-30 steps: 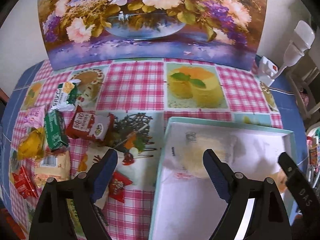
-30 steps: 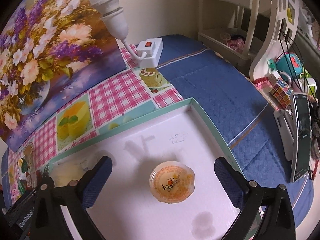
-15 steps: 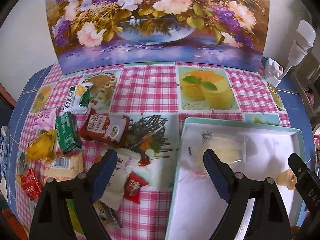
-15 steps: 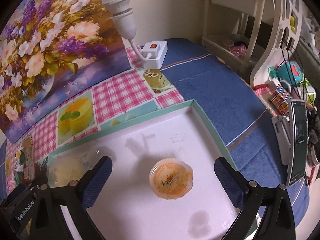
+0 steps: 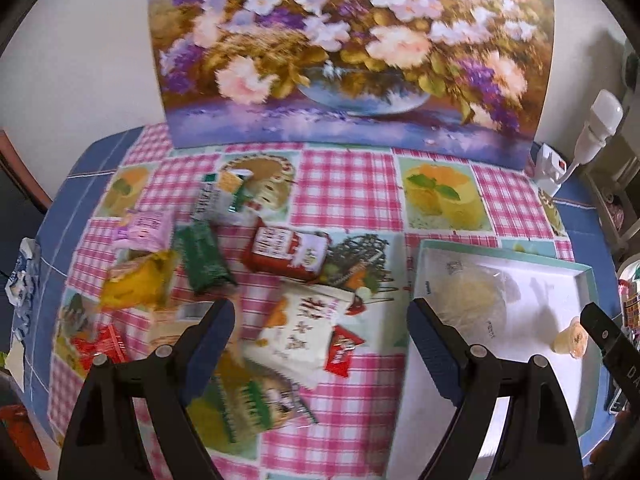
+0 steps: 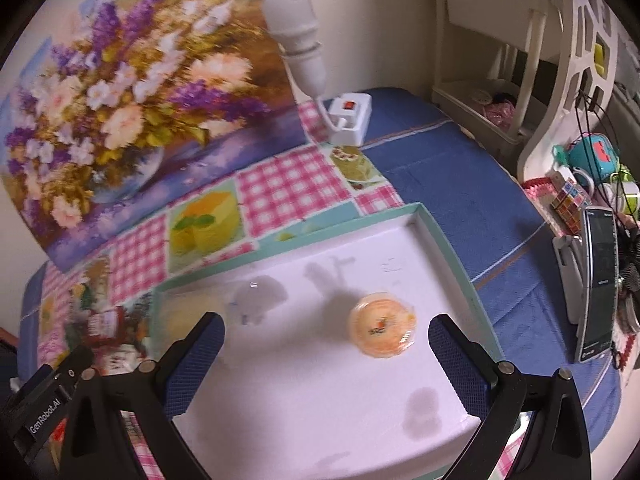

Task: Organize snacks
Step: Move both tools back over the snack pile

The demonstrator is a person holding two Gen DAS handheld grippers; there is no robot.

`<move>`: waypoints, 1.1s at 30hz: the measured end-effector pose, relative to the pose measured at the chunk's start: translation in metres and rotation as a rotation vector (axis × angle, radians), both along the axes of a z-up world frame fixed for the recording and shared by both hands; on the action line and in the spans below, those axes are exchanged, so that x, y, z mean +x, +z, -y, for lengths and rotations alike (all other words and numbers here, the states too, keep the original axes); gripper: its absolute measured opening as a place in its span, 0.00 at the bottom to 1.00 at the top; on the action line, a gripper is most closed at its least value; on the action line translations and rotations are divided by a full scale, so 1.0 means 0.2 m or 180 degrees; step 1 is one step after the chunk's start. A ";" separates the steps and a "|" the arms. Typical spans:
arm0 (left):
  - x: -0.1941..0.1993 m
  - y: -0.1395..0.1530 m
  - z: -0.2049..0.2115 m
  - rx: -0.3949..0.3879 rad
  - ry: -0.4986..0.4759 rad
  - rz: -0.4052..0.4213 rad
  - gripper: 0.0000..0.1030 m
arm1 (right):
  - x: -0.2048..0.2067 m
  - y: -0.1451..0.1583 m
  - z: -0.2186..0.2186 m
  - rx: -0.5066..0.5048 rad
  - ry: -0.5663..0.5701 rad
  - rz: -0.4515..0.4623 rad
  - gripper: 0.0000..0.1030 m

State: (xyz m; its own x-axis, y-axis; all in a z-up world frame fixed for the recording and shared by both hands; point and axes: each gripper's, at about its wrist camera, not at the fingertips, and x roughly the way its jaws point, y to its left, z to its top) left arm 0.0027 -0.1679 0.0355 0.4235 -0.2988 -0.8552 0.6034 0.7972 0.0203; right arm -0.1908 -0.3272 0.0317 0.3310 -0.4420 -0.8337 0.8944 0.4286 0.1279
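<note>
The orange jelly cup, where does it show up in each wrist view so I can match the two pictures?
Left wrist view: the orange jelly cup sits at the far right, inside the white tray, partly behind the other tool's black body.
Right wrist view: it lies near the middle, inside the tray, between the open tongs.
Shared landmark: the flower painting standing behind the tray.

Home interior, prob. a living/dining corner. Table w/ pink-checked dessert-print oilcloth (image 5: 344,188) over blue cloth; unframed floral still-life painting (image 5: 344,52) leaning on wall; white plug-in bulb lamp (image 6: 296,40); cream carved shelf unit (image 6: 500,80) w/ toys, multicolour puzzle cube (image 6: 568,200).
</note>
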 end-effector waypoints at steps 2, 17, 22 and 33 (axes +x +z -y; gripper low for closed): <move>0.01 0.03 -0.06 -0.0016 0.0020 0.0033 0.86 | 0.01 0.03 -0.03 -0.0011 0.0030 0.0049 1.00; 0.14 0.25 -0.66 -0.0196 0.0476 0.0270 0.86 | 0.21 0.26 -0.39 -0.0114 0.0600 0.0369 1.00; 0.22 0.27 -0.87 -0.0211 0.0756 0.0295 0.86 | 0.33 0.29 -0.52 -0.0107 0.0839 0.0411 1.00; 0.39 0.20 -1.25 -0.0305 0.1263 0.0064 0.86 | 0.63 0.20 -0.84 -0.0015 0.1445 0.0224 1.00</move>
